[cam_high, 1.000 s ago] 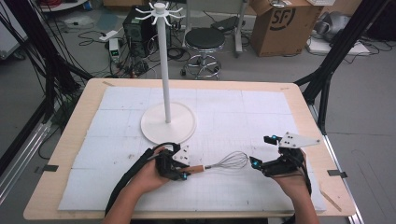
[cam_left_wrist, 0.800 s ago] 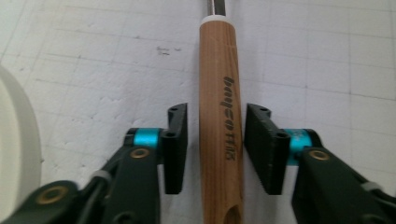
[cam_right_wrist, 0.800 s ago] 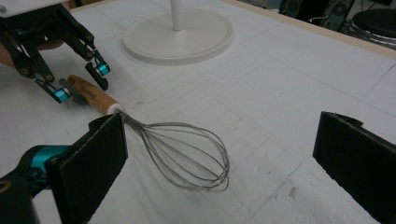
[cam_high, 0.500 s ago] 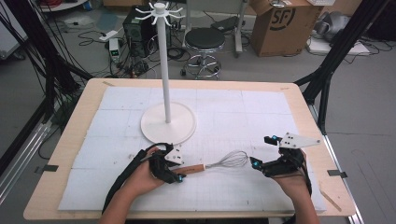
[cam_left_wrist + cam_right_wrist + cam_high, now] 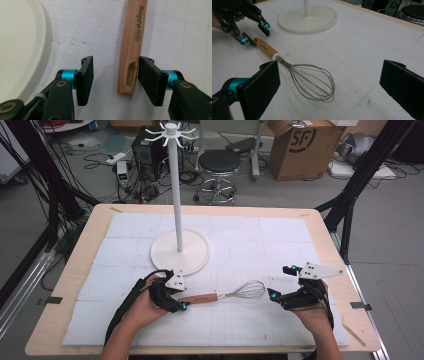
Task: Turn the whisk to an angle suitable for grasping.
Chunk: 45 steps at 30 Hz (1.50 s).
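1. At the near edge of a foam-covered table (image 5: 250,330), a whisk (image 5: 227,295) lies flat, wooden handle (image 5: 131,47) toward the left gripper (image 5: 183,306), wire loops (image 5: 312,80) toward the right gripper (image 5: 270,294).
2. Left gripper: jaws spread apart around the handle's butt end, not clamped. One pad (image 5: 150,78) touches or nearly touches the wood w/ the hanging slot; the other pad (image 5: 86,80) stands clear, w/ a gap to the handle.
3. Right gripper: jaws wide open, nothing between them. The wire head lies just ahead, apart from both pads.
4. Risk: the handle sits off-centre between the left jaws. If they close as they stand, the touching pad likely shoves the wood sideways first, so the whisk may skid or roll on the foam.
5. Risk: the grip lands at the very end of the handle. Lifted from there, the wire head probably sags, and the round wood could twist between the pads.
6. Risk: a right-side pinch on the springy wires may flex them and let them slip out.
7. Risk: the white stand (image 5: 179,195) has its round base (image 5: 180,251) near the left gripper; a wide swing could knock it. Its hooks sit high, so a loose hold probably fails on the way up.
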Available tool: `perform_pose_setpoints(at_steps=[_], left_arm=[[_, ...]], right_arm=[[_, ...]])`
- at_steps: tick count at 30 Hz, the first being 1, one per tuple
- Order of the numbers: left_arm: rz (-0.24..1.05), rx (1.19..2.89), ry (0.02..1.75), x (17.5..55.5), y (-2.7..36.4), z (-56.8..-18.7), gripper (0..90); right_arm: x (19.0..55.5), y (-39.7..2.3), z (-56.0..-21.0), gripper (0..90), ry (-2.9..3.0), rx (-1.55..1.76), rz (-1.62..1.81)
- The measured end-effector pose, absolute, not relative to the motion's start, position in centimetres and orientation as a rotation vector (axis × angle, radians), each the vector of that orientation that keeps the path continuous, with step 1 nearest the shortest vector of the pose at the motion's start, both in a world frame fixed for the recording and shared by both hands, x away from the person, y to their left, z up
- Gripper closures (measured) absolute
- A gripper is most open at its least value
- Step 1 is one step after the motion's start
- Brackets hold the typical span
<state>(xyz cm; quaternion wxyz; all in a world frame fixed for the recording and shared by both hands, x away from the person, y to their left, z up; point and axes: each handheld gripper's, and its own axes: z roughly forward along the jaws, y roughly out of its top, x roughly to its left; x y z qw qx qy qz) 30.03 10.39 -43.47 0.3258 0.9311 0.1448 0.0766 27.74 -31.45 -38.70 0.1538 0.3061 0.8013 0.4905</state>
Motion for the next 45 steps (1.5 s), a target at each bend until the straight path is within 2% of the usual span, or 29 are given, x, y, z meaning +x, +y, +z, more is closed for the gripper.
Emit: perform_pose_setpoints(at_steps=[28, 35, 45], left_arm=[[0.219, 2.315, 0.574, 31.5, 12.4, -43.7, 27.0], [0.167, 2.161, 0.548, 31.1, 13.9, -42.0, 21.0], [0.133, 2.052, 0.543, 31.0, 16.1, -40.7, 10.6]], right_arm=[[27.8, -31.6, -38.8, 1.7, 2.297, 0.885, 1.400], [27.8, -31.6, -38.7, 1.7, 2.289, 0.883, 1.403], [27.9, -31.4, -38.9, 1.7, 2.304, 0.887, 1.381]])
